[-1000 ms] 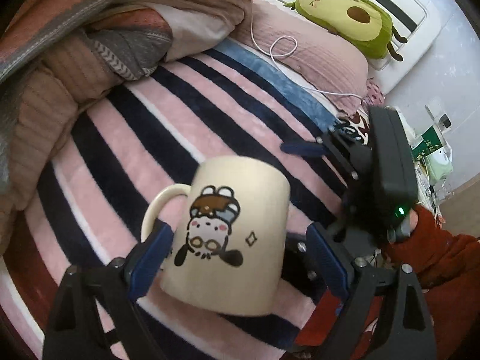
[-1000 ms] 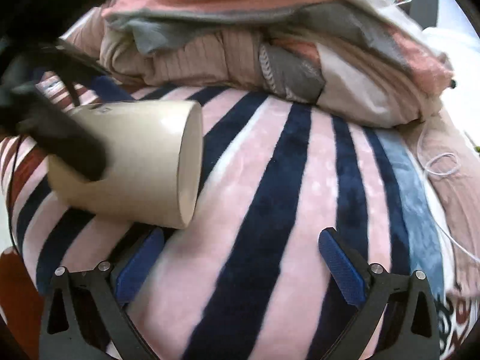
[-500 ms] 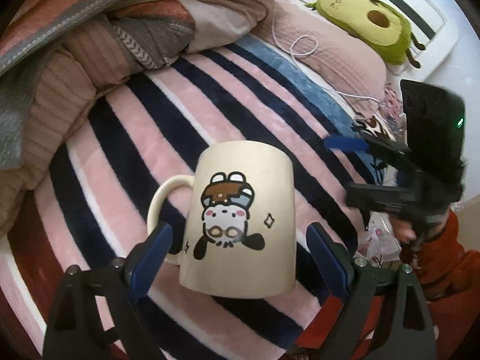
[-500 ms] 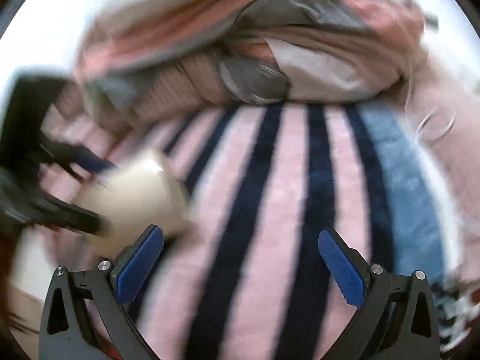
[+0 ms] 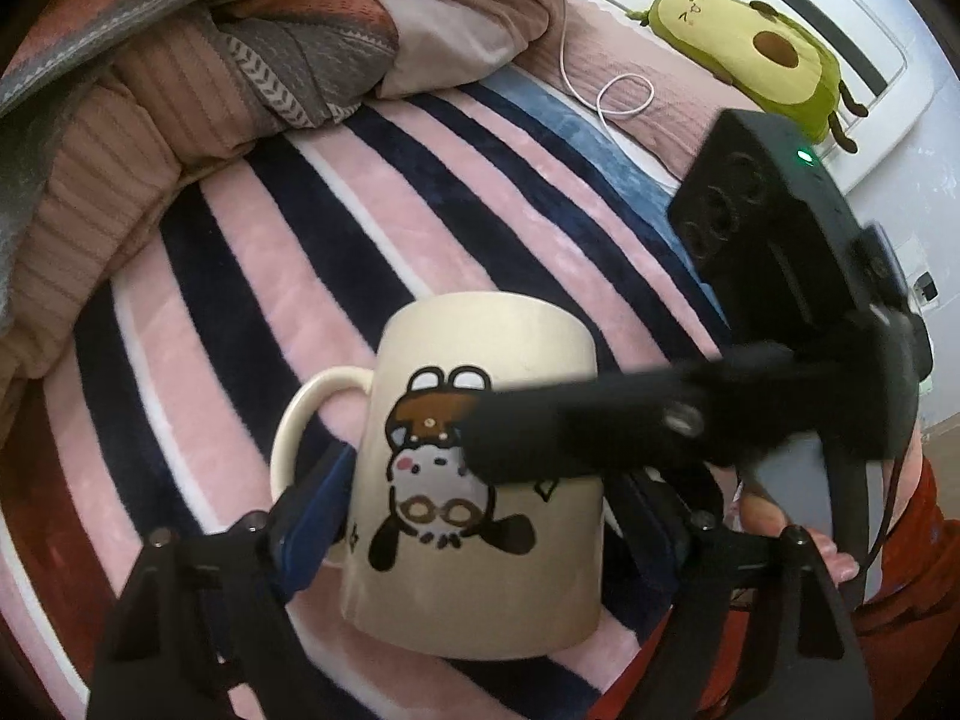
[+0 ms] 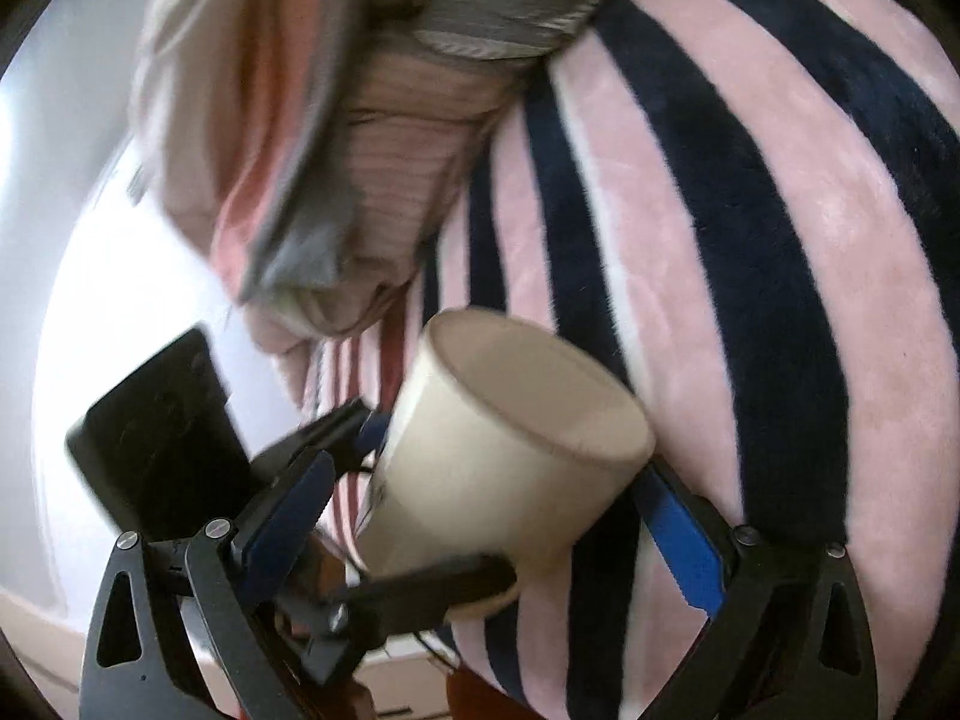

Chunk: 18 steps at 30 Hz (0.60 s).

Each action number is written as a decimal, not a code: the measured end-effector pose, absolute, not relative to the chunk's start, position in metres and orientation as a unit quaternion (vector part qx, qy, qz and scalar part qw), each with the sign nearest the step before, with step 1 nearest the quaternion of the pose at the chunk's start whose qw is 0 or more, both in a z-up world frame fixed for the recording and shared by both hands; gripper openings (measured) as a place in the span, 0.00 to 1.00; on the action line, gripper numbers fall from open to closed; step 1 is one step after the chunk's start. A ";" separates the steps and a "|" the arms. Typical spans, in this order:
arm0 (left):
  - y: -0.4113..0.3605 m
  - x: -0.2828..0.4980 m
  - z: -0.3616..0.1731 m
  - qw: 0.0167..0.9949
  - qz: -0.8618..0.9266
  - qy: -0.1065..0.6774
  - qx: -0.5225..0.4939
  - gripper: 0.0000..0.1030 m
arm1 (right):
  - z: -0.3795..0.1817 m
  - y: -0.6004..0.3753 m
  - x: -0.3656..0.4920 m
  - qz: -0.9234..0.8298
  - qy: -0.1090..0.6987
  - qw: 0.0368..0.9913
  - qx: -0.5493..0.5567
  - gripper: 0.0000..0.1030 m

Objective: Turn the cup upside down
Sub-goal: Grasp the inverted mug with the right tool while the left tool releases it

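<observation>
Cup (image 5: 480, 480) sits clamped between the left hand-held gripper (image 5: 474, 516) pads, print inverted, over the striped blanket (image 5: 300, 240) on the bed. The right hand-held gripper (image 6: 492, 504) straddles it with fingers spread; one dark finger (image 5: 576, 426) hides part of the print. Contact there is unclear. Piled clothes (image 5: 180, 60) crowd the far edge.
</observation>
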<state>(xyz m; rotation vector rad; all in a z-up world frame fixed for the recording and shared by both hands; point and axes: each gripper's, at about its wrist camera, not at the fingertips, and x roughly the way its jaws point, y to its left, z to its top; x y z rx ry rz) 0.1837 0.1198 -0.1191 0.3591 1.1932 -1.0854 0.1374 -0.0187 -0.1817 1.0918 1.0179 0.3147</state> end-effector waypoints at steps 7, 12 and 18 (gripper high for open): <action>0.128 0.184 -0.117 0.703 -0.484 0.509 0.116 0.78 | -0.167 -0.002 0.151 0.091 0.459 0.772 0.430 0.85; 0.134 0.167 -0.098 0.735 -0.503 0.445 0.092 0.77 | -0.113 0.018 0.143 0.089 0.411 0.868 0.263 0.82; 0.156 0.134 -0.099 0.751 -0.516 0.402 0.088 0.77 | -0.095 0.038 0.108 0.137 0.392 0.899 0.137 0.77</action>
